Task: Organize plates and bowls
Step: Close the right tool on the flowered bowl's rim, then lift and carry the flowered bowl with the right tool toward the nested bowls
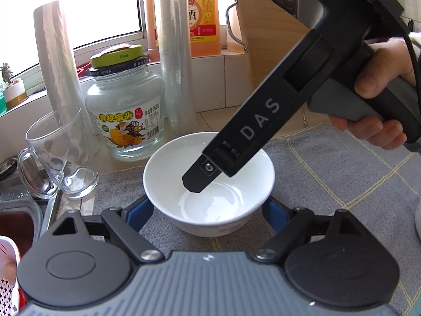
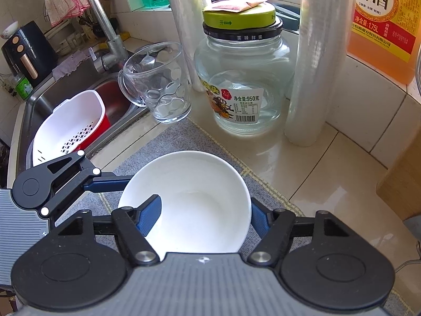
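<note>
A white bowl (image 1: 168, 173) (image 2: 200, 200) sits on a grey checked mat (image 1: 329, 184) (image 2: 168, 142). My left gripper (image 1: 208, 208) has a blue finger against each side of the bowl's outer wall and is shut on it. From the right wrist view only one of its fingers (image 2: 105, 184) shows, reaching the bowl's left side. My right gripper (image 2: 205, 208) comes down steeply over the same bowl. One blue finger is inside the bowl and the other lies against the outside of its right wall. Its black fingertip (image 1: 194, 181) shows inside the bowl, held by a person's hand (image 1: 381, 79).
Close behind the bowl stand a glass mug (image 1: 63, 158) (image 2: 160, 84), a green-lidded glass jar (image 1: 126, 115) (image 2: 244, 84) and two rolls of cling film (image 1: 176, 79) (image 2: 313, 79). An orange cooking-wine bottle (image 2: 381, 26) stands on the sill. A sink holding a white colander (image 2: 68, 129) lies left.
</note>
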Tool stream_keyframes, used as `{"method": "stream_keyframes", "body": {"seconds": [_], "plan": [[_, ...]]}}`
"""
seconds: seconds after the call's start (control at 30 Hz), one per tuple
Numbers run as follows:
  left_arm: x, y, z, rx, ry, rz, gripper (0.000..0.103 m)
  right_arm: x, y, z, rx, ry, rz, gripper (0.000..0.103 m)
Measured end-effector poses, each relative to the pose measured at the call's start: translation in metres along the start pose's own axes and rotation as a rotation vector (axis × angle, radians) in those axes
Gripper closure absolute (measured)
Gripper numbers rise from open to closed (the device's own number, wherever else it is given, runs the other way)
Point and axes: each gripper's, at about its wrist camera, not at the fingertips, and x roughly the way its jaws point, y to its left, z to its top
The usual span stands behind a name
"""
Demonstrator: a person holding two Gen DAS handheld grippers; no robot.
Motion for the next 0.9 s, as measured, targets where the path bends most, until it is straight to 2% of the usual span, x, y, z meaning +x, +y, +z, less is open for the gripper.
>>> {"method": "stream_keyframes", "body": {"seconds": [0.47,0.9], "plan": [[-0.019,-0.013,0.002,0.012,0.029,-0.023,0.014,-0.022,0.008,-0.012,0.012,0.005,0.017,0.027],[-0.055,-0.045,0.001,0.02,0.05,-0.067,0.014,-0.065,0.027,-0.047,0.022,-0.009,0.026,0.027]]}}
